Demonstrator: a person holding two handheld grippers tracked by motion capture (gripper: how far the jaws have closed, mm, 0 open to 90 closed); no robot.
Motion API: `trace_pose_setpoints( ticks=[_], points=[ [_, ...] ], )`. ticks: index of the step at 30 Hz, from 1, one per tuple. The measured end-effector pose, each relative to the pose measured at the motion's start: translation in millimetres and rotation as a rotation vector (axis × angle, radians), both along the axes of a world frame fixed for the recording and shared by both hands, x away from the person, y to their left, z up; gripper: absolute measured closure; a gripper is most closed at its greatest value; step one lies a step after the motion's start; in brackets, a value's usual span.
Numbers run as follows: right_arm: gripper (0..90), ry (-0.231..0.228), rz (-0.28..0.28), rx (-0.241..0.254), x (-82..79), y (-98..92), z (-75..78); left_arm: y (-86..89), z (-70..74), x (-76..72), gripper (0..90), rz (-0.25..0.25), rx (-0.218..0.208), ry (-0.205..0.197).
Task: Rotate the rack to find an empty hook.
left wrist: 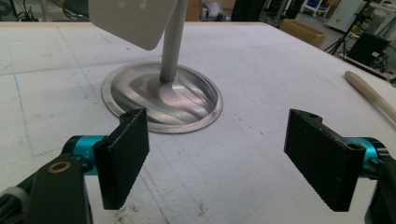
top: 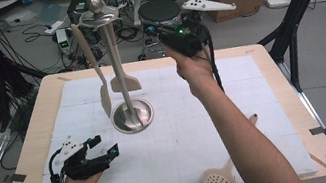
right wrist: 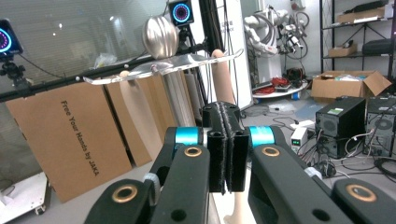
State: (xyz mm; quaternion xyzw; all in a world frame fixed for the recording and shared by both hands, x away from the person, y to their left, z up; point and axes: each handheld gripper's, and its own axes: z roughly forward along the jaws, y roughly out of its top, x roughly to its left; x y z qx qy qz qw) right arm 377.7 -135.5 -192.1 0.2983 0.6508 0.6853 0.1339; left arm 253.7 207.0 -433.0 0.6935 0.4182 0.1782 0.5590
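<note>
A: What's the job built around?

B: The utensil stand [top: 114, 54], a steel post on a round dish base [top: 132, 115] near the middle of the white mat [top: 175, 145]. Its top disc [right wrist: 163, 67] has hooks, so tools hang by their handle ends and stay clear of the tabletop [top: 44, 122]

A: What's on it?

B: Two beige tools: a narrow spatula [top: 92, 68] on the left and a wide turner [top: 119, 66] beside the post, blades down over the base

A: And what's left to hang?

B: I'd judge the slotted skimmer [top: 221, 181], lying flat at the near edge of the mat, partly under the right forearm

A: Where are the right tongs [top: 156, 29]?

B: Raised beyond the far side of the stand, level with the top disc. The pads are pressed together with nothing between them; a beige handle shows just behind them, but I can't tell whether they touch it

A: The left tongs [top: 102, 148]?

B: Low at the near left, jaws wide and empty, aimed at the base, probably ready to steady it
</note>
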Motion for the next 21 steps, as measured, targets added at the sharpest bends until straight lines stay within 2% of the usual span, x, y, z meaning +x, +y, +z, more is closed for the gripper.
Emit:
trace_pose_setpoints(
  ticks=[6,8,14,21],
  points=[
    [90.0,-0.005,0.001,0.009,5.7,0.9,1.1,-1.8,-1.0,0.1,22.8,0.003,0.005,0.009],
    [90.0,0.002,0.001,0.003,10.4,5.6,2.7,-1.9,-0.5,0.0,22.9,-0.001,0.005,0.004],
    [90.0,0.005,0.028,0.027,18.0,22.6,9.3,1.8,-1.0,0.3,22.9,0.006,-0.005,0.007],
    [90.0,-0.022,0.053,0.017,15.4,38.2,16.8,2.3,-0.3,-0.1,22.8,0.004,-0.005,0.003]
  ],
)
